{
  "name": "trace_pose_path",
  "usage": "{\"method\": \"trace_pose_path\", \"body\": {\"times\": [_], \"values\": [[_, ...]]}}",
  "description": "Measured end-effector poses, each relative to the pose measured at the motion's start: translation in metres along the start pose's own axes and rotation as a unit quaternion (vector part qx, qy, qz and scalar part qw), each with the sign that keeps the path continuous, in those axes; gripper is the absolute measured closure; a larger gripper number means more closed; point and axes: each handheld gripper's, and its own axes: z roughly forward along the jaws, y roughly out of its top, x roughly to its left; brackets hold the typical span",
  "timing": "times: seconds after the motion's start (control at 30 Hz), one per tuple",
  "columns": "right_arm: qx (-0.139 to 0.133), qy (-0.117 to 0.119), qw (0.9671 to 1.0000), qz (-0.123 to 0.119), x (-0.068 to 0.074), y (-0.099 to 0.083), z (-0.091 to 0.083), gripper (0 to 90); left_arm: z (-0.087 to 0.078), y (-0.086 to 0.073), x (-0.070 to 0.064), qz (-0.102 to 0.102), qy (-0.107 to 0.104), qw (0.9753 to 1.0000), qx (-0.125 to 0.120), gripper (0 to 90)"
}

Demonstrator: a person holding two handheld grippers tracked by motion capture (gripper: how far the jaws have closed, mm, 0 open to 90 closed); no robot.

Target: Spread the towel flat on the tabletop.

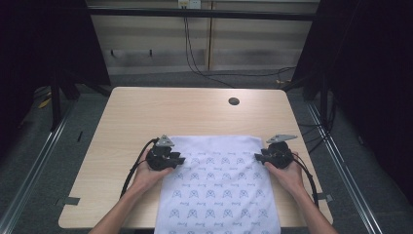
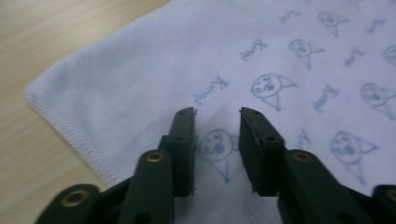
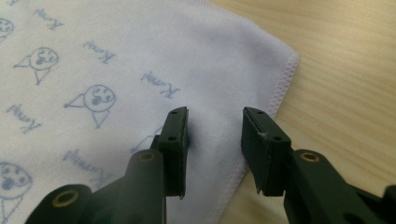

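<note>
Bare table (image 1: 146, 107) lies open beyond the flat cloth (image 1: 219, 180).

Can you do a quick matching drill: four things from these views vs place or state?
1. left gripper
2. right gripper
3. cloth
4. round hole

A. far side of the table, right of centre
B. open, at the cloth's far-left corner
C. spread flat, white with blue print
D. open, at the cloth's far-right corner

Pairs: 1-B, 2-D, 3-C, 4-A
</note>
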Motion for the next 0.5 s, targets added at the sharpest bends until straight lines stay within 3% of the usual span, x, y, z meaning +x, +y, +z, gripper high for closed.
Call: {"method": "trace_pose_path", "body": {"times": [0.1, 0.23, 0.3, 0.4, 0.5], "values": [[-0.005, 0.008, 1.0, -0.001, 0.001, -0.001, 0.0, 62.8, -0.006, -0.006, 0.005, -0.015, -0.008, 0.9999, 0.001, 87.4], [0.006, 0.025, 0.9995, -0.018, 0.01, -0.003, -0.005, 73.3, -0.015, -0.017, 0.009, -0.052, -0.047, 0.9975, -0.007, 87.8], [0.011, 0.034, 0.9991, -0.024, 0.017, -0.006, -0.009, 78.7, -0.021, -0.022, 0.005, -0.049, -0.06, 0.997, -0.001, 87.6], [0.018, 0.052, 0.998, -0.029, 0.028, -0.013, -0.017, 79.4, -0.033, -0.031, -0.003, -0.048, -0.079, 0.9957, 0.01, 86.6], [0.023, 0.056, 0.9972, -0.045, 0.036, -0.02, -0.025, 71.3, -0.043, -0.035, -0.006, -0.049, -0.083, 0.9953, 0.013, 74.9]]}}
